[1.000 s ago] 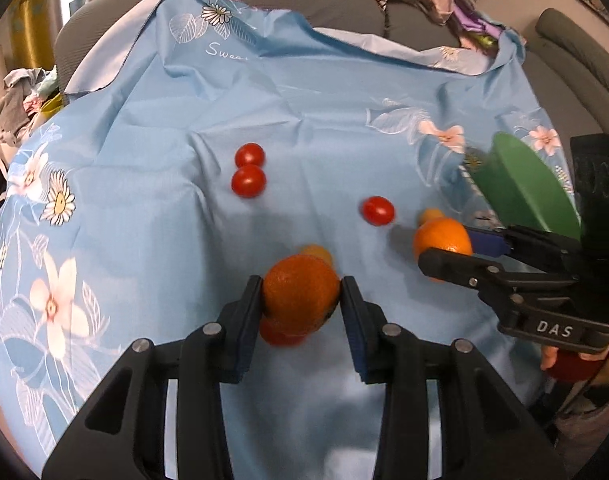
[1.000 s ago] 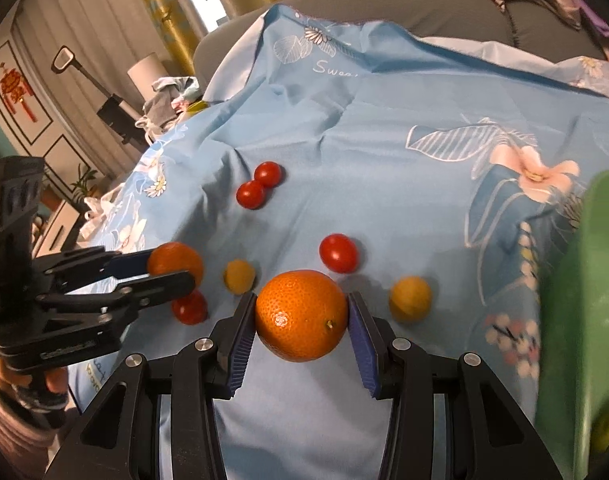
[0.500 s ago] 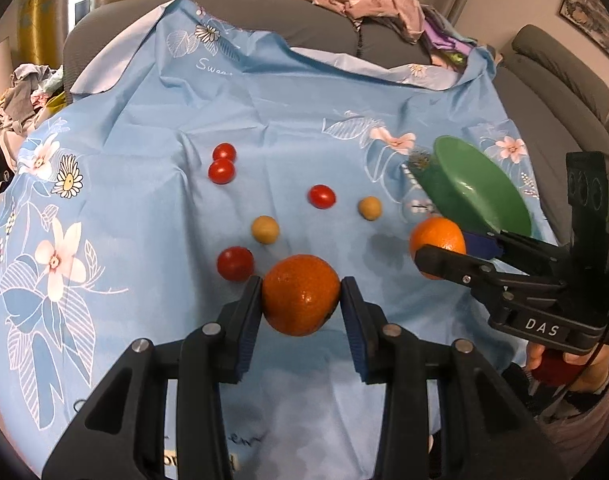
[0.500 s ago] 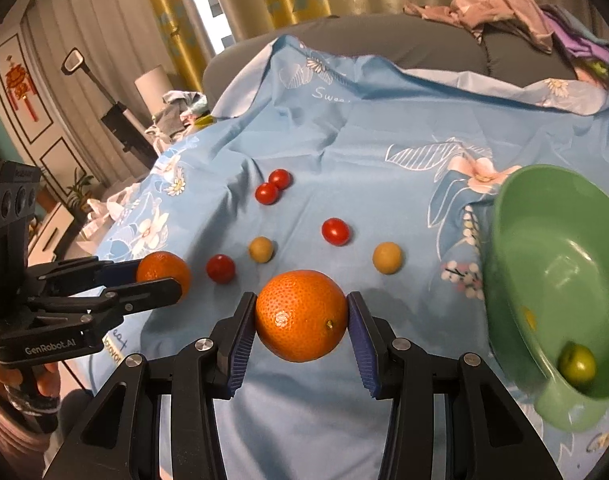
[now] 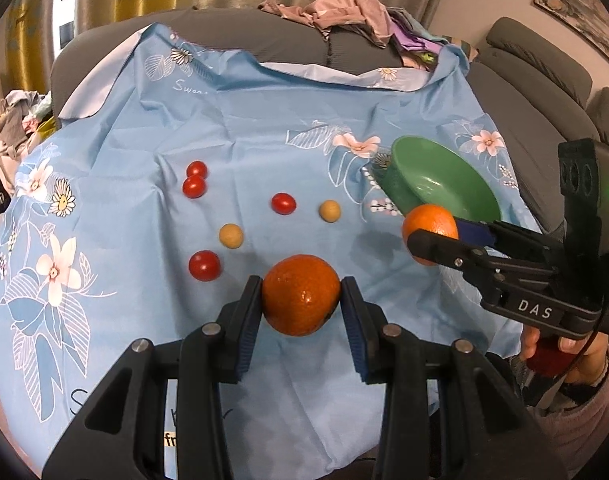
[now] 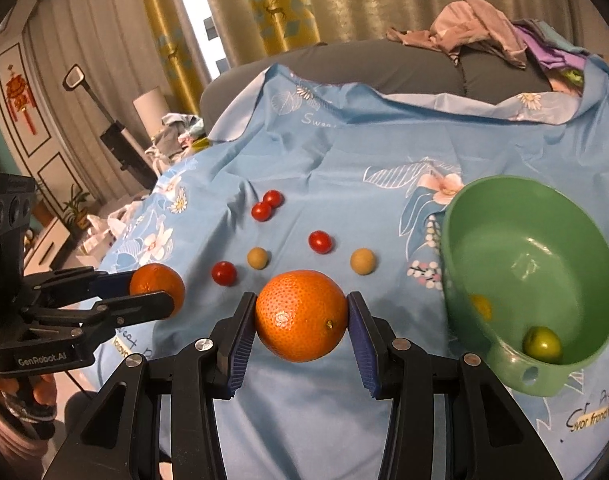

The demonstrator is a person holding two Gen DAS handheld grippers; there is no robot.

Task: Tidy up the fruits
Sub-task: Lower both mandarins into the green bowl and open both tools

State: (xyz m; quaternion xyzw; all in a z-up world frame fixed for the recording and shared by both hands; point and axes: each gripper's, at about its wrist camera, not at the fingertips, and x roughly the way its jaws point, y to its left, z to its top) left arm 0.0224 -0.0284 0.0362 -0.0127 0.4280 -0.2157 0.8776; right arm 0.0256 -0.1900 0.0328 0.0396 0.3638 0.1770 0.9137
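My left gripper (image 5: 300,296) is shut on an orange (image 5: 301,294) and holds it above the blue floral cloth (image 5: 144,128). My right gripper (image 6: 302,316) is shut on a second orange (image 6: 301,315), also in the air; it shows in the left wrist view (image 5: 430,226) just in front of the green bowl (image 5: 444,184). The bowl (image 6: 532,256) holds a green fruit (image 6: 541,343) and a yellow one (image 6: 481,306). Several cherry tomatoes (image 5: 203,265) and two tan round fruits (image 5: 230,235) lie on the cloth.
The cloth covers a grey sofa (image 5: 264,44) with a heap of clothes (image 5: 344,12) at the back. Curtains, a door and a lamp (image 6: 150,110) stand at the left in the right wrist view. The cloth's front edge is close below the grippers.
Both grippers have risen and pulled back with their oranges. More of the cloth, the loose fruits and the whole green bowl have come into view.
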